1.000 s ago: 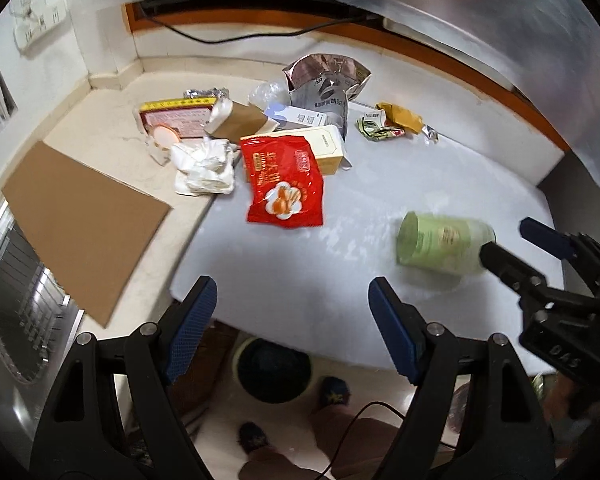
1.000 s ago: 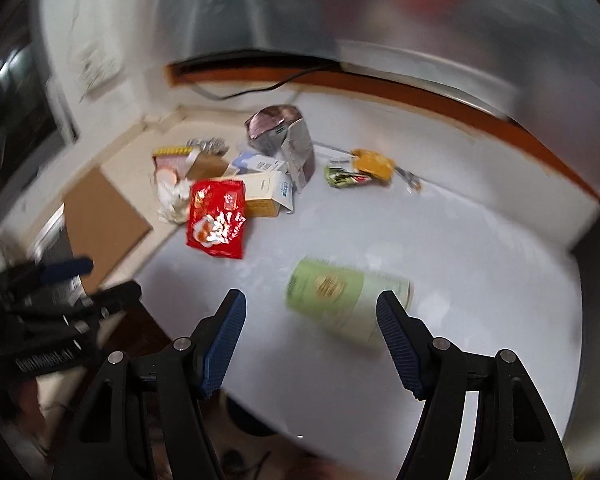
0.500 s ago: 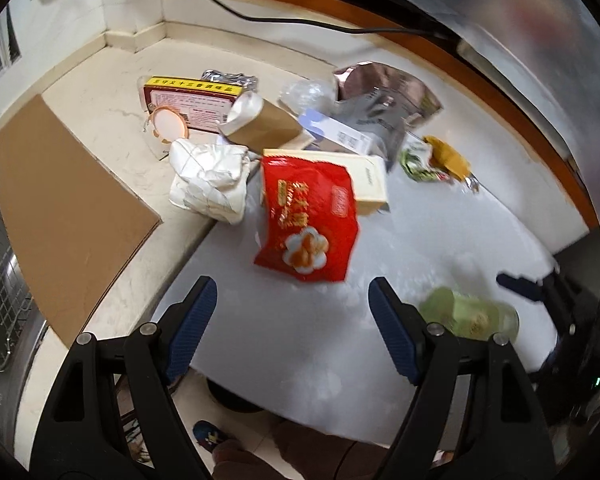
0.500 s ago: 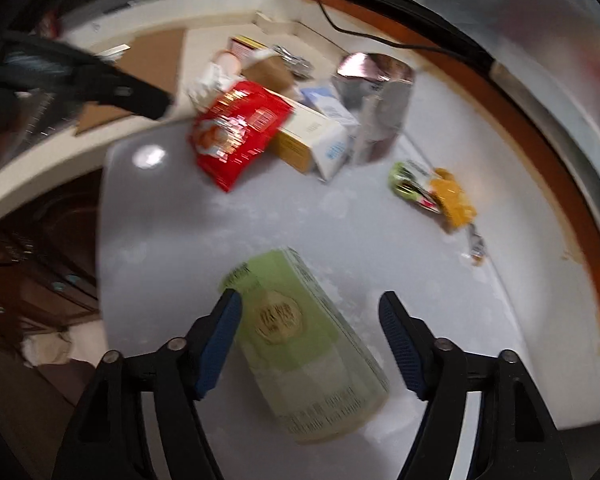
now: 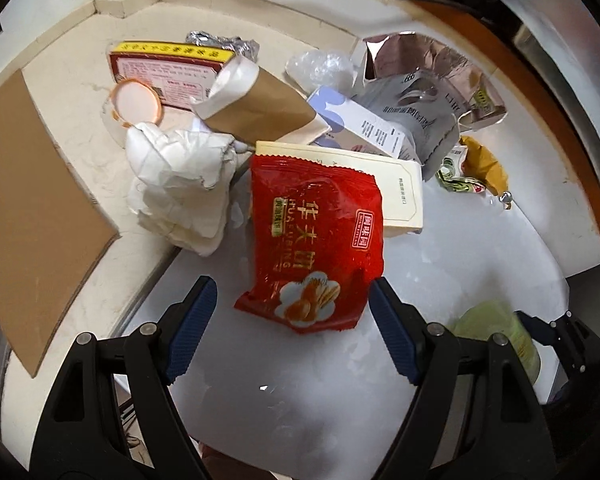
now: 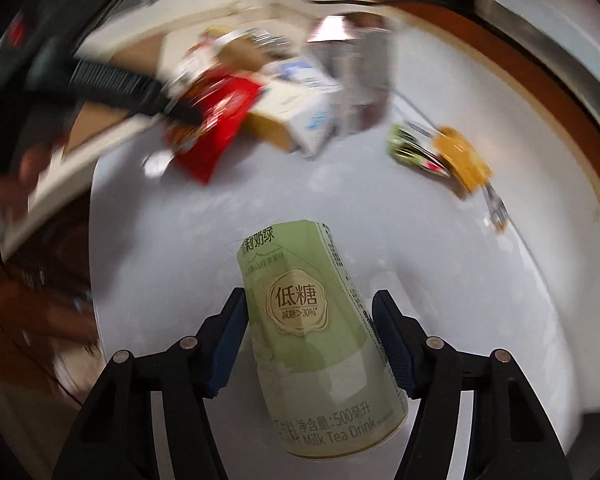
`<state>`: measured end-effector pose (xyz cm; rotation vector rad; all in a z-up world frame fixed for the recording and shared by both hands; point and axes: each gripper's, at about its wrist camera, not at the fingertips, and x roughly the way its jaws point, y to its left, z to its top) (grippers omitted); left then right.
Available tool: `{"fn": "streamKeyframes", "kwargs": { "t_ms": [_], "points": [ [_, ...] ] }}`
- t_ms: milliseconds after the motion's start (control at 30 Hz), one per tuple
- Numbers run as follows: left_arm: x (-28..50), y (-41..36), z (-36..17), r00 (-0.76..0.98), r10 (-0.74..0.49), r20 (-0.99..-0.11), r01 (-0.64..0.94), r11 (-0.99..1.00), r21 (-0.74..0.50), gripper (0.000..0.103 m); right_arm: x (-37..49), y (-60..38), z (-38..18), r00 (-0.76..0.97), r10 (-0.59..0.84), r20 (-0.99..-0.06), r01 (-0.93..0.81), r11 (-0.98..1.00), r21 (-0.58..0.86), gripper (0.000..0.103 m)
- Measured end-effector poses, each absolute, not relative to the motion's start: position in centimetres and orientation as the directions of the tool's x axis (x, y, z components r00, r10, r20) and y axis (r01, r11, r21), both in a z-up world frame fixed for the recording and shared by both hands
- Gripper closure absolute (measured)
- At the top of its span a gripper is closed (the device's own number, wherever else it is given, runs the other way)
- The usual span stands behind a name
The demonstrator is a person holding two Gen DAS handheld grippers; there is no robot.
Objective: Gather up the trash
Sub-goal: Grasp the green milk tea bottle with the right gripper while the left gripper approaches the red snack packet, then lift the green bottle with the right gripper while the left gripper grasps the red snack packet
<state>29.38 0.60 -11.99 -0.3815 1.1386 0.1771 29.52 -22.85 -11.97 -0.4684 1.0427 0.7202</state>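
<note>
left gripper (image 5: 290, 322): jaws spread wide and holding nothing, its ribbed blue pads either side of the red packet's near end, not touching it.
right gripper (image 6: 308, 336): jaws apart around the green bottle; the left pad looks to be just at the label, though i cannot tell whether it touches; the right pad shows a small gap.
green bottle (image 6: 320, 320): smooth pale-green sleeve with a gold seal and "milk tea drink" print, lying on its side on the white table (image 6: 440, 264), tapering away from the camera.
red packet (image 5: 314, 240): glossy crinkled foil pouch with serrated ends, lying flat, its far end overlapping the cream box (image 5: 400, 188).
cream box: flat cardboard, rectangular, matte.
white tissue (image 5: 180, 184): crumpled, soft, just left of the packet on the beige counter (image 5: 60, 60).
paper cup (image 5: 256, 108): brown, conical, tipped over behind the tissue.
silver pouch (image 5: 424, 80): torn open, shiny inside, standing at the back.
brown cardboard sheet (image 5: 32, 216): flat, on the counter's left.
</note>
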Motion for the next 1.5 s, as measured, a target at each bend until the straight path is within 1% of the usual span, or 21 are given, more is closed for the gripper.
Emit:
{"fn": "streamKeyframes", "kwargs": {
  "t_ms": [200,400,433,467,533,600,633,667,733,833,967,1167,1367,1500],
  "points": [
    [31.2,-0.5,-13.0,0.381,-0.052,-0.923,-0.322,0.928,-0.185,0.027,33.0,-25.4,-11.6,0.299,0.353,-0.887,-0.551,0.823,0.142,0.042],
    [32.8,-2.7,-14.0,0.332,-0.009,-0.943,-0.302,0.946,-0.116,0.027,33.1,-25.7,-11.3,0.332,0.344,-0.878,-0.509,0.849,0.141,0.042],
    [33.0,-2.9,-14.2,0.327,-0.006,-0.945,-0.303,0.947,-0.111,0.029,33.0,-25.6,-11.2,0.338,0.340,-0.877,-0.507,0.851,0.134,0.042],
    [33.1,-3.0,-14.5,0.326,-0.004,-0.945,-0.306,0.946,-0.110,0.041,32.8,-25.6,-11.1,0.346,0.335,-0.876,-0.506,0.853,0.127,0.042],
    [33.1,-3.2,-14.8,0.326,-0.018,-0.945,-0.303,0.945,-0.123,0.055,32.2,-25.6,-10.8,0.356,0.326,-0.875,-0.502,0.857,0.115,0.043],
    [32.9,-3.1,-14.9,0.339,-0.019,-0.941,-0.304,0.944,-0.129,0.065,31.8,-25.6,-10.9,0.342,0.326,-0.881,-0.491,0.861,0.128,0.044],
    [32.7,-3.1,-14.8,0.352,-0.030,-0.936,-0.296,0.945,-0.141,0.072,31.5,-25.6,-11.0,0.343,0.323,-0.882,-0.486,0.864,0.127,0.044],
    [32.3,-2.8,-14.6,0.360,-0.045,-0.932,-0.288,0.945,-0.157,0.083,31.2,-25.7,-10.9,0.355,0.316,-0.880,-0.482,0.868,0.118,0.044],
    [31.8,-2.7,-14.4,0.364,-0.062,-0.929,-0.282,0.944,-0.174,0.097,30.6,-25.7,-10.8,0.364,0.311,-0.878,-0.471,0.875,0.114,0.045],
    [30.7,-2.4,-13.8,0.381,-0.076,-0.922,-0.272,0.943,-0.190,0.099,29.4,-26.2,-10.3,0.373,0.320,-0.871,-0.436,0.889,0.140,0.046],
    [28.5,-2.1,-12.2,0.404,-0.110,-0.908,-0.230,0.948,-0.218,0.099,27.2,-26.7,-9.3,0.404,0.311,-0.860,-0.393,0.908,0.143,0.047],
    [22.3,-2.4,-9.1,0.424,-0.153,-0.893,-0.084,0.975,-0.207,0.099,22.5,-26.6,-7.4,0.443,0.304,-0.843,-0.310,0.935,0.174,0.047],
    [15.1,-2.5,-6.4,0.440,-0.205,-0.874,0.077,0.979,-0.191,0.099,16.8,-25.1,-5.7,0.470,0.292,-0.833,-0.272,0.946,0.178,0.047],
    [11.6,-2.6,-5.2,0.459,-0.241,-0.855,0.161,0.969,-0.187,0.099,12.5,-23.9,-5.3,0.484,0.273,-0.831,-0.238,0.955,0.176,0.047]
  ]
}}
